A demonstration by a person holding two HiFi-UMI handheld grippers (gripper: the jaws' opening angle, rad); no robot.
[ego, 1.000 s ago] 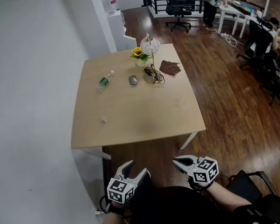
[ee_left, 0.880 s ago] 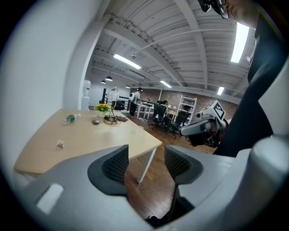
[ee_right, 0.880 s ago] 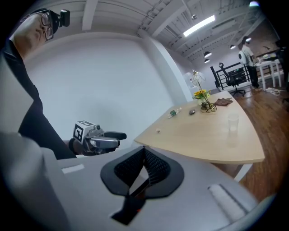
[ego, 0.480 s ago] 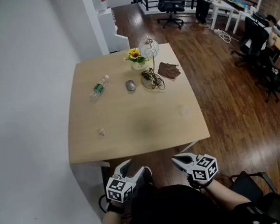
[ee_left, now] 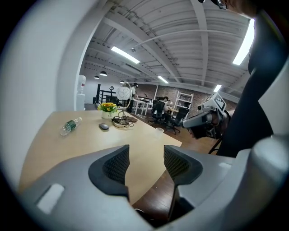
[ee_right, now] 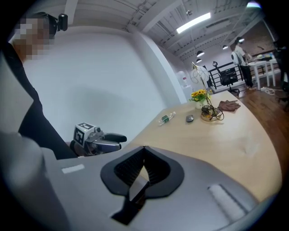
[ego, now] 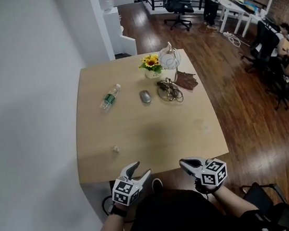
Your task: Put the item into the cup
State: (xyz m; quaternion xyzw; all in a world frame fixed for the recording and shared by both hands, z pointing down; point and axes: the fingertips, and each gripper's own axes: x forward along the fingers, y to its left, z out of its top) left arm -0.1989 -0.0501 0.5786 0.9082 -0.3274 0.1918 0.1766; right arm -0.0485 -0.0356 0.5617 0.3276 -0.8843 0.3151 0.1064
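Note:
A small pale item (ego: pixel 115 149) lies on the wooden table (ego: pixel 139 155) near its front left. A small clear cup (ee_left: pixel 159 131) stands near the table's right edge, faint in the head view (ego: pixel 204 126). My left gripper (ego: pixel 136 171) hovers just short of the table's front edge, jaws open and empty; in its own view (ee_left: pixel 146 151) the gap shows bare table. My right gripper (ego: pixel 184 163) is level with it to the right, shut with nothing held (ee_right: pixel 143 148). Both are well short of the item and cup.
Farther back on the table lie a plastic bottle (ego: pixel 109 97), a grey mouse (ego: pixel 145 96), a cable coil (ego: pixel 168 89), a brown cloth (ego: pixel 187 80), a sunflower pot (ego: pixel 152 66) and a glass globe lamp (ego: pixel 169 59). White wall at left; office chairs and desks behind.
The table has come closer in the head view, and both grippers now sit at its front edge. Their jaw states look unchanged.

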